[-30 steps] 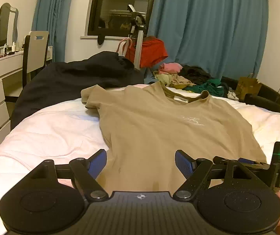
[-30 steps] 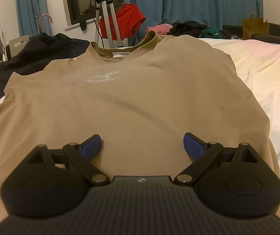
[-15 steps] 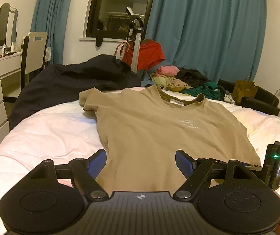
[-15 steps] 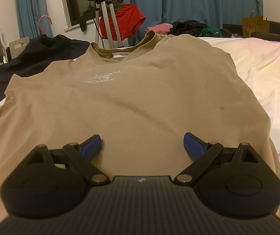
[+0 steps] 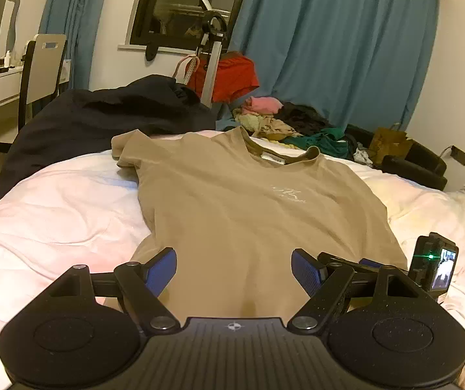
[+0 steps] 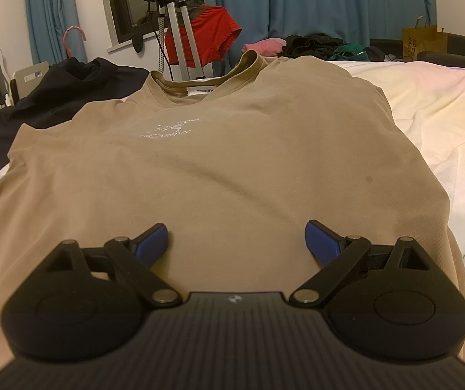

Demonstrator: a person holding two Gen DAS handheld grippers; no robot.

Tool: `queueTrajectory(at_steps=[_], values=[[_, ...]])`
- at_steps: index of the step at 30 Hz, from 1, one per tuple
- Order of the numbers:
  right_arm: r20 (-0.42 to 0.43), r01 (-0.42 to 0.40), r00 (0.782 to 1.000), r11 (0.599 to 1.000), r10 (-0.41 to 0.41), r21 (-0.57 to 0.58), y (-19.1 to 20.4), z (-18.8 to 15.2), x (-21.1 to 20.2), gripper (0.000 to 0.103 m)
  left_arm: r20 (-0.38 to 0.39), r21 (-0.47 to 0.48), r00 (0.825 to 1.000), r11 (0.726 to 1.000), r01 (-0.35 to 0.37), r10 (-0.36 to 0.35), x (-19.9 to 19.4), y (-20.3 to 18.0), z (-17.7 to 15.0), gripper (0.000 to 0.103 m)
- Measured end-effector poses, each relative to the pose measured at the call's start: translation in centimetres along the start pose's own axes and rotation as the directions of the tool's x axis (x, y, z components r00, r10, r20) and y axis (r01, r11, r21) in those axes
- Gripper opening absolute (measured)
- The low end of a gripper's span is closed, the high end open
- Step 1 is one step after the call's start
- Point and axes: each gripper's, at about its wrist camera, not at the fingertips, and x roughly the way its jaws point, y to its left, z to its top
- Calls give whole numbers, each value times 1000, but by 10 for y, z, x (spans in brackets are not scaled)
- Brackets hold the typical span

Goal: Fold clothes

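Note:
A tan T-shirt [image 5: 248,201] [image 6: 226,162] lies flat and face up on the white bed [image 5: 57,214], collar away from me, with a small white print on its chest. One short sleeve sticks out at the far left in the left wrist view. My left gripper [image 5: 234,269] hangs open over the shirt's near hem, blue pads wide apart with only cloth below them. My right gripper [image 6: 236,240] is open too, over the lower middle of the shirt. The right gripper's body and its little screen [image 5: 437,266] show just right of the left one.
A black garment [image 5: 102,120] is heaped at the bed's far left. Behind it stand a metal rack with a red garment [image 5: 229,78], a pile of mixed clothes [image 5: 284,120], a dark sofa with a paper bag [image 5: 391,139], blue curtains, and a white dresser with chair [image 5: 41,65].
The left wrist view has tilted slightly, so the shirt and room sit a little lower and further left in it. The right wrist view is unchanged. Both grippers stay open.

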Motion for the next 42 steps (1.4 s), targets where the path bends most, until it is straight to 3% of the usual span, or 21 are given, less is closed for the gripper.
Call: queueTrajectory(at_steps=[15,31,42], values=[[-1,-1,1000,1000,1,1,0,0,0,93,0,-1,1000,1000,-23,23,-2,-3,-2,80],[1,-3,1000,1000,3,4,1,-1,0,94,21,43,993,993,-114,113,6,6,-7,80],[2,-9,1000,1000,9,4,0,-1,2,95,16,-41,989,988,-148,149,20,29,2,80]])
